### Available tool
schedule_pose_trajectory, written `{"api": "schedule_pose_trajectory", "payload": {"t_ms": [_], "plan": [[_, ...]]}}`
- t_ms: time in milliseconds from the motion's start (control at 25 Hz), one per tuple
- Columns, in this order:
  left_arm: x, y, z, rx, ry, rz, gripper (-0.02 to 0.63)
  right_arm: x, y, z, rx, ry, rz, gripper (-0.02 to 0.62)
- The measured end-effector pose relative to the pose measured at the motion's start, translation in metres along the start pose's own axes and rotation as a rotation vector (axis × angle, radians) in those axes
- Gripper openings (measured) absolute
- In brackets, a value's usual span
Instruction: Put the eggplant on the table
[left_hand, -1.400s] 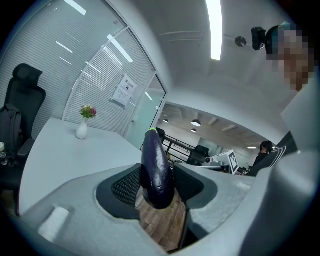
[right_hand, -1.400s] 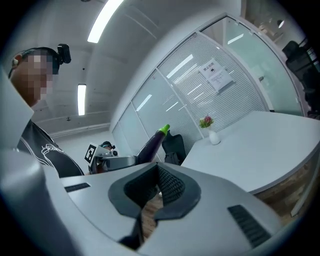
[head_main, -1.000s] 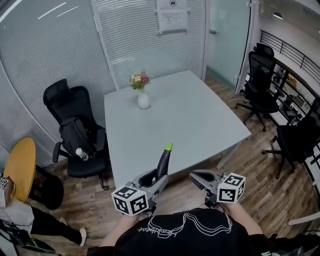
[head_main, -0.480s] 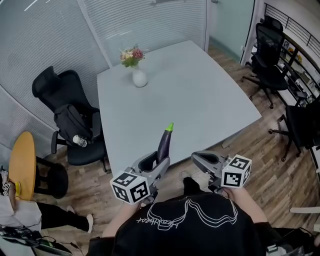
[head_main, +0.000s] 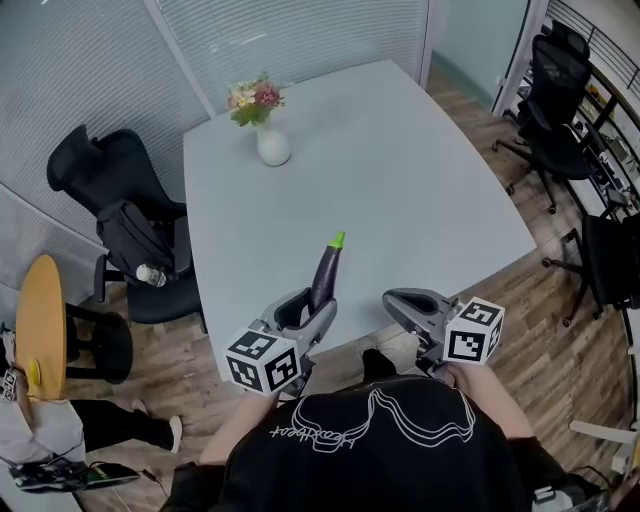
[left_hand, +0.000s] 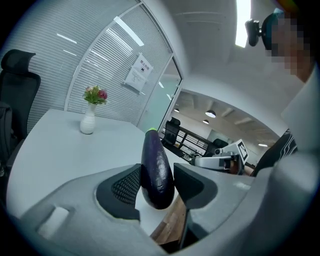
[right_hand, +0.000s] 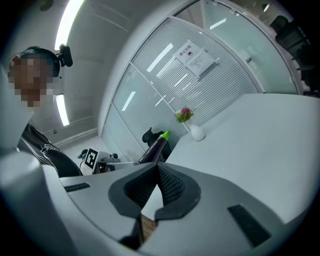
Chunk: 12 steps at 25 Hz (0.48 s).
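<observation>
A dark purple eggplant (head_main: 325, 275) with a green stem tip stands upright in my left gripper (head_main: 305, 312), which is shut on its lower end. In the left gripper view the eggplant (left_hand: 156, 172) fills the gap between the jaws, above the near edge of the pale grey table (head_main: 400, 190). My right gripper (head_main: 400, 305) is held level beside it, just off the table's near edge, jaws shut with nothing between them. In the right gripper view the eggplant (right_hand: 155, 145) shows beyond the shut pads (right_hand: 167, 185).
A white vase of flowers (head_main: 268, 135) stands at the table's far left. A black office chair (head_main: 125, 225) with a bag sits left of the table, more black chairs (head_main: 560, 95) at the right. A round yellow stool (head_main: 42, 325) is at far left. Wooden floor lies under the grippers.
The person has stepped closer to the table; both grippers now sit at its near edge. The left gripper still holds the eggplant upright.
</observation>
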<state>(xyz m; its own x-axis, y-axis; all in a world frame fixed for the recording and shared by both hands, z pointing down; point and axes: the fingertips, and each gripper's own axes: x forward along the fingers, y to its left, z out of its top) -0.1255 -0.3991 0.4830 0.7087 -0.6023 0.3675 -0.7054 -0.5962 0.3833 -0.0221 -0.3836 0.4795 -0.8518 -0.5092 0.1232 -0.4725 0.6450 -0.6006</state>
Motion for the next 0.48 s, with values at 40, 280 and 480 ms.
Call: {"api": "schedule_pose_trajectory", "payload": {"t_ms": [40,280,480], "plan": [[0.008,0.008,0.000,0.004,0.010,0.009,0.213,0.005,-0.009,0.004,0.002,0.004,-0.005,0.008],[0.048,0.056,-0.008,-0.015,0.063,0.042,0.213,0.032,-0.051,0.012,0.022,0.034,-0.022,0.009],[0.078,0.089,-0.015,-0.009,0.099,0.065,0.213,0.045,-0.087,0.009,0.060,0.071,-0.055,0.008]]}}
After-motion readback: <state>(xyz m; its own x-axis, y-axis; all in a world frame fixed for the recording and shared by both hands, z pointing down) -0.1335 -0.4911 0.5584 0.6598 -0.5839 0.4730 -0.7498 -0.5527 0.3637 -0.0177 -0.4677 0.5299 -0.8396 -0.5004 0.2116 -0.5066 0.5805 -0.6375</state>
